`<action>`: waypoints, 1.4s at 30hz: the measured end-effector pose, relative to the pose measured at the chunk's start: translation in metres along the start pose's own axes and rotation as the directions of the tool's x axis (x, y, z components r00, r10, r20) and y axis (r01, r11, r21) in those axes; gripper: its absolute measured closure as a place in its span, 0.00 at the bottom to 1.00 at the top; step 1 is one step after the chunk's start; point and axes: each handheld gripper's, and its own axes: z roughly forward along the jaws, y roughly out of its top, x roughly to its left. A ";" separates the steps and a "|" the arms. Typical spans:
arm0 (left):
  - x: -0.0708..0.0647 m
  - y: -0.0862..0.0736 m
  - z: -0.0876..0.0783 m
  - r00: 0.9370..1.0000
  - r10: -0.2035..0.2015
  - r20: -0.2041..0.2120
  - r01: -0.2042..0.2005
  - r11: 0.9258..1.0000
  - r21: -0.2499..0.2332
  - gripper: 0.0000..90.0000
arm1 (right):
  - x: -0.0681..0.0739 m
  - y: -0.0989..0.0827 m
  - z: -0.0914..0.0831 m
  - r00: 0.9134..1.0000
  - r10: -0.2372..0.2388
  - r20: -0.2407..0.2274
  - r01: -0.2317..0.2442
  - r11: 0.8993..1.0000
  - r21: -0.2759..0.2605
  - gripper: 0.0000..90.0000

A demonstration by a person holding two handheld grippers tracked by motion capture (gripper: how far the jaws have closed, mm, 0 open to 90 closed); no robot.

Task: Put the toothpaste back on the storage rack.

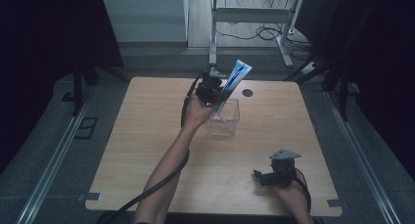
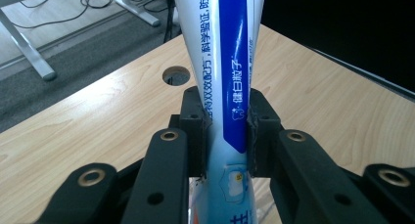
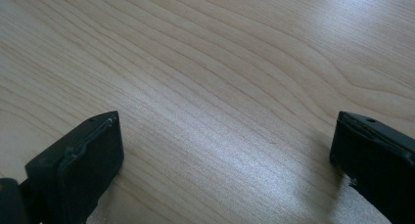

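My left gripper (image 1: pixel 219 89) holds a blue-and-white toothpaste tube (image 1: pixel 235 79) above the far middle of the wooden table (image 1: pixel 147 136), its 2 jaws pressed against the tube's flat sides partway along its length. In the left gripper view the tube (image 2: pixel 230 87) runs straight up between the black pads (image 2: pixel 195 131), printed face toward the camera, so its long axis lies along the jaws' reach, not across it. From above, the tube leans up and away to the right, its wide crimped end highest, while its lower end points down toward the clear plastic box (image 1: pixel 226 119) standing on the table just below and nearer me. That lower end appears to sit at or just inside the box's open top; the clear walls make it hard to tell whether it touches anything. I judge the coming move to turn on that line: the box lies directly under the tube's lower end, so the tube goes in end-first along its own axis. My right gripper (image 1: pixel 258 176) rests at the near right of the table, well apart from the box, with its jaws spread wide over bare wood and nothing between them in the right gripper view (image 3: pixel 225 150). The left hand is plainly the nearer.
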 end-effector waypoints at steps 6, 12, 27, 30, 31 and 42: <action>0.002 -0.004 0.012 1.000 -0.009 -0.008 0.009 1.000 -0.019 0.83 | 0.000 0.000 0.000 1.000 -0.004 0.000 0.004 1.000 0.002 0.00; 0.002 -0.010 0.023 1.000 -0.007 -0.023 0.007 1.000 -0.025 0.82 | 0.000 0.000 0.000 1.000 -0.002 0.001 0.002 1.000 0.001 0.00; -0.002 -0.031 0.041 0.999 0.002 -0.040 -0.002 1.000 0.006 0.82 | 0.000 0.000 0.000 1.000 -0.002 0.001 0.002 1.000 0.001 0.00; -0.002 -0.035 0.043 0.999 0.003 -0.049 -0.003 1.000 0.009 0.82 | 0.000 0.000 0.000 1.000 -0.001 0.000 0.001 1.000 0.001 0.00; -0.003 -0.036 0.044 0.999 0.004 -0.052 -0.003 1.000 0.009 0.82 | 0.000 0.000 0.000 1.000 -0.002 0.001 0.002 1.000 0.001 0.00; -0.005 -0.047 0.051 0.998 0.019 -0.064 -0.017 0.999 0.034 0.81 | 0.000 0.000 0.000 1.000 -0.002 0.000 0.002 1.000 0.001 0.00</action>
